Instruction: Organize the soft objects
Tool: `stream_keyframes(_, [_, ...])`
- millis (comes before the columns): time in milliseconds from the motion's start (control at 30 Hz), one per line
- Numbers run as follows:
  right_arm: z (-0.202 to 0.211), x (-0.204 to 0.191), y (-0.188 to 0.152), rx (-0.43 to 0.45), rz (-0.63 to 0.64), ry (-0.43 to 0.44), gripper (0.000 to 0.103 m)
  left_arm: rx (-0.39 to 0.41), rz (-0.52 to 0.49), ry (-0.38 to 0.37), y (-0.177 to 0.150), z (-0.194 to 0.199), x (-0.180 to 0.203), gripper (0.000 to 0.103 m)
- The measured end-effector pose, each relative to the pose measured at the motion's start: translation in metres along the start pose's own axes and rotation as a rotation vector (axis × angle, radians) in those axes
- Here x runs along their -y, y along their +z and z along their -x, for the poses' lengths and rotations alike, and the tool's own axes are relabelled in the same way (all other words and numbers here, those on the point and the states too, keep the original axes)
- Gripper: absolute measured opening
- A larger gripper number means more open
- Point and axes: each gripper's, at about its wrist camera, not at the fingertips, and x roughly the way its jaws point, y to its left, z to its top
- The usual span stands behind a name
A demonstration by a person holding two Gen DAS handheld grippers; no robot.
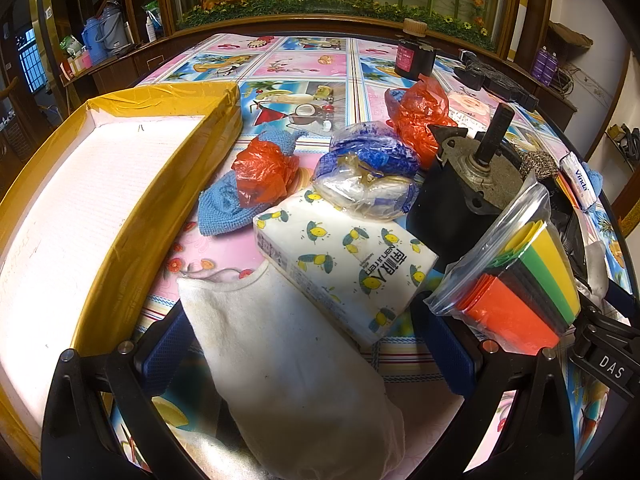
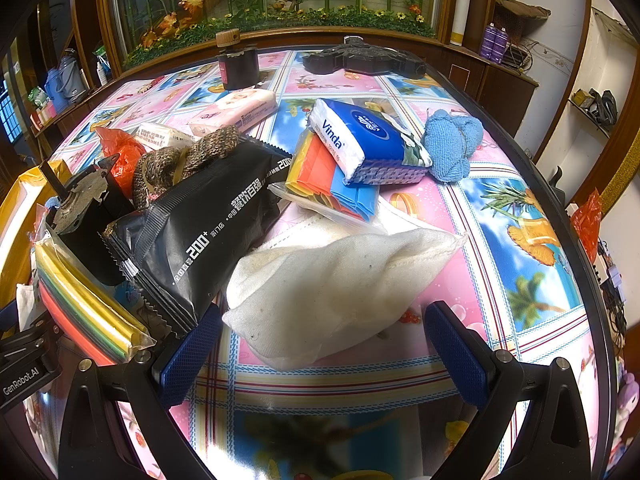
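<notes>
A white cloth pouch (image 1: 288, 368) lies between the spread fingers of my left gripper (image 1: 312, 344), which is open around it without pinching. Beyond it lie a lemon-print tissue pack (image 1: 348, 264), a clear bag with blue print (image 1: 368, 176), red plastic bags (image 1: 262, 174) and a blue knit cloth (image 1: 218, 210). A yellow-taped open box (image 1: 80, 216) with a white inside stands at the left. In the right wrist view my right gripper (image 2: 320, 348) is open, just before another white cloth pouch (image 2: 336, 280). A Vinda tissue pack (image 2: 360, 140), a blue cloth (image 2: 452, 144) and a black wipes pack (image 2: 200, 232) lie beyond.
A black motor (image 1: 468, 196) with a shaft stands mid-table beside a zip bag of coloured sheets (image 1: 520, 296). A dark jar (image 2: 238, 64), a pink pack (image 2: 240, 110) and a black tool (image 2: 364, 60) sit at the far side. The table edge (image 2: 580, 240) curves on the right.
</notes>
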Motion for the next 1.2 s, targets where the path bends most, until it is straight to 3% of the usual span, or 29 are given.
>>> stream_keyframes(767, [0.0, 0.0, 0.0, 0.0, 0.0, 0.0, 0.102, -0.002, 0.024, 0.02, -0.003, 0.002, 0.004, 0.103])
stream_keyframes(967, [0.0, 0.0, 0.0, 0.0, 0.0, 0.0, 0.102, -0.123, -0.106, -0.074, -0.008, 0.009, 0.006, 0.103])
stream_keyframes(1067, [0.0, 0.0, 0.0, -0.001, -0.006, -0.005, 0.102, -0.073, -0.108, -0.076, -0.018, 0.015, 0.002, 0.103])
stream_keyframes(1200, [0.0, -0.001, 0.0, 0.001, -0.01, -0.008, 0.102, -0.063, -0.109, -0.068, -0.018, 0.016, 0.007, 0.103])
